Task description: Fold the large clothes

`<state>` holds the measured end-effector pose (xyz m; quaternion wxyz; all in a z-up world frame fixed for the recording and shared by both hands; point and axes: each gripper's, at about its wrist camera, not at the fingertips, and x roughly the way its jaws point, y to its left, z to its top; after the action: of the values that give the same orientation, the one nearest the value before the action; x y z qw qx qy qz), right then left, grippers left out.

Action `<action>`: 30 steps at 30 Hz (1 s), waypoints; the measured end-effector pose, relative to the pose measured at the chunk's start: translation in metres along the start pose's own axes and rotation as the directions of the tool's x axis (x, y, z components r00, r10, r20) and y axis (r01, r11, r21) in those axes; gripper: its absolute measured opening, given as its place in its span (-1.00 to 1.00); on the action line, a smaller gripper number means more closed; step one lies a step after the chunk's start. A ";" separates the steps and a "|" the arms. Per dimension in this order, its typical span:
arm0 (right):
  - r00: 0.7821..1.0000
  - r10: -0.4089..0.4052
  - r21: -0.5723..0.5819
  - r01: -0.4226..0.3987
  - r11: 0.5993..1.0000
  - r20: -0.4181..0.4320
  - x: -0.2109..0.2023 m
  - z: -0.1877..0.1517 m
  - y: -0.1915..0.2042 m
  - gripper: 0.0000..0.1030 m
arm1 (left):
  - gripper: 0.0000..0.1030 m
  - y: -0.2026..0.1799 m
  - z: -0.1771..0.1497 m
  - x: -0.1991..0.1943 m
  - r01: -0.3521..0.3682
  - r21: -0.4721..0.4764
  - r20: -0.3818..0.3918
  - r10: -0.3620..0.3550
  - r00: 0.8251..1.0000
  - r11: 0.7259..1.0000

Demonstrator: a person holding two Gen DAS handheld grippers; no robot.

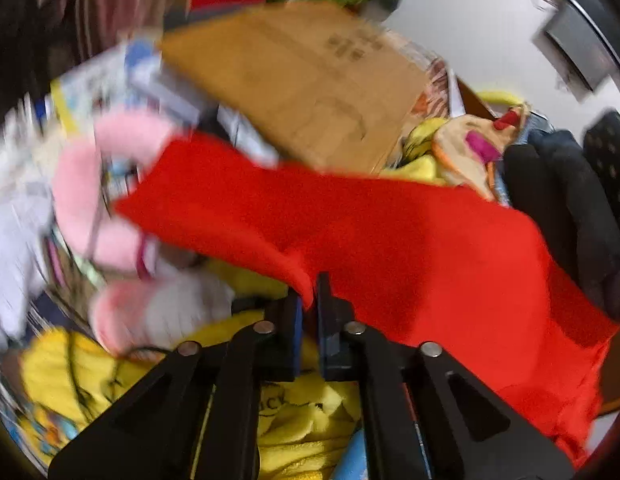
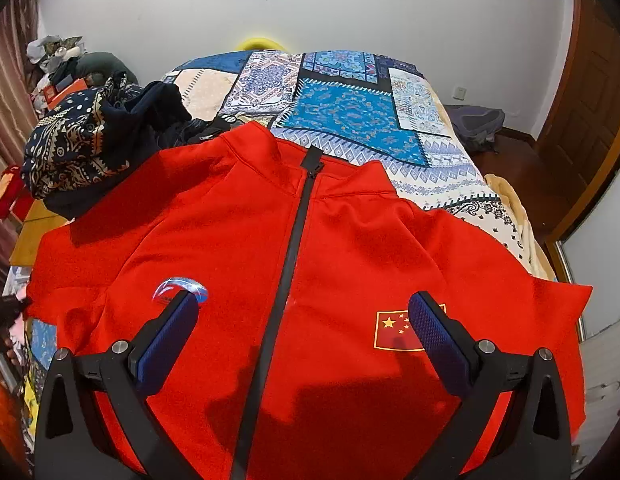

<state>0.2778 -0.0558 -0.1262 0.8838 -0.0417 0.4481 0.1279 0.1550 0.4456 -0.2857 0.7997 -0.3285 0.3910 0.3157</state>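
Red jacket (image 2: 238, 240) lies lengthwise, collar seemingly toward wall.

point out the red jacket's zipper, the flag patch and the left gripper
zipper (image 2: 298, 216), right wrist view, on the middle of the black zip line
flag patch (image 2: 391, 330), right wrist view, on its left half
left gripper (image 1: 311, 300), left wrist view, between its closed fingertips

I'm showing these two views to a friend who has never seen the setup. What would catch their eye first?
The bright red zip-up jacket dominates: it lies front-up on the patchwork bedspread, black zipper closed, a flag patch on its chest. The right gripper hovers open above it. In the blurred left wrist view, the left gripper is shut on a fold of red fabric, with a cardboard box behind.
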 end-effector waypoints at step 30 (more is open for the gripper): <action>0.989 0.063 -0.001 -0.063 0.998 0.137 -0.062 0.007 -0.065 1.00 | -0.97 -0.408 -0.141 -0.213 0.455 0.764 -0.138 -0.573 0.808 0.457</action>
<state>0.2650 -0.1285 -0.0750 0.9080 -0.0172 0.3877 0.1576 0.3009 0.0453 -0.0620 0.9423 -0.0362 0.3120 -0.1161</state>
